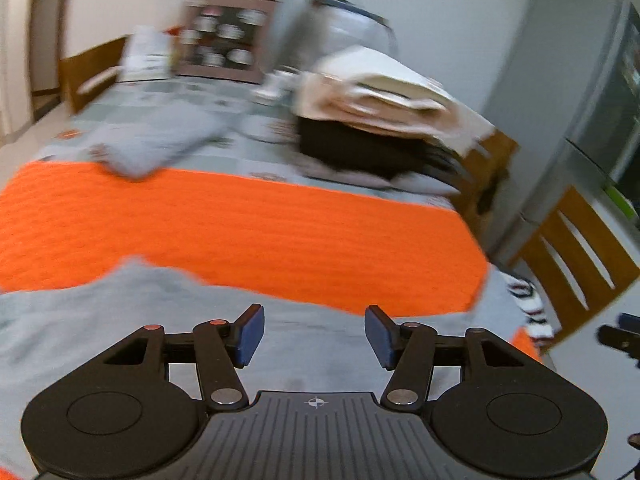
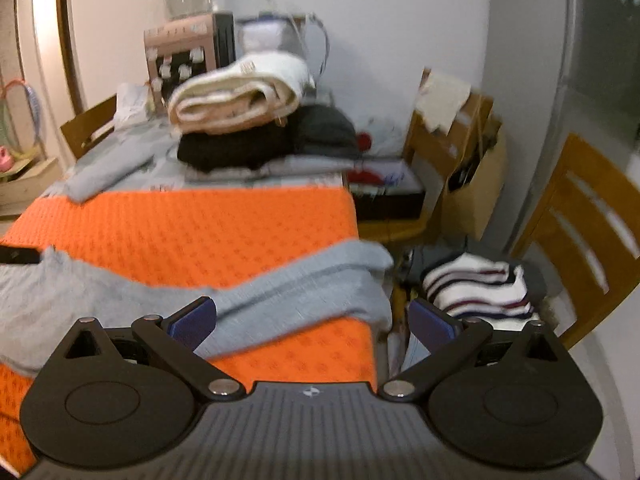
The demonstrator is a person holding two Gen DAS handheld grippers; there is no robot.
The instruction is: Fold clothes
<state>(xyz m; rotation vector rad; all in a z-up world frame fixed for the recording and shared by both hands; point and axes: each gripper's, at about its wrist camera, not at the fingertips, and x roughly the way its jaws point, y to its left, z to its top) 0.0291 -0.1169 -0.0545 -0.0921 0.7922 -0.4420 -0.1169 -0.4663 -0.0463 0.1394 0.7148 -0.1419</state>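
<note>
Left gripper [image 1: 315, 334], fingers [image 1: 251, 334] apart, over grey garment [image 1: 120, 312].

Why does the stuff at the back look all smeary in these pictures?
Left wrist view: the folded pile and shelf smear from motion blur, while the tongs stay sharp. Right wrist view: milder blur on the gray garment; the fisheye lens bends the wall edges.

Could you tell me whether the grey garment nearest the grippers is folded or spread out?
Spread out: the grey garment lies loose and rumpled across the orange cloth.
</note>
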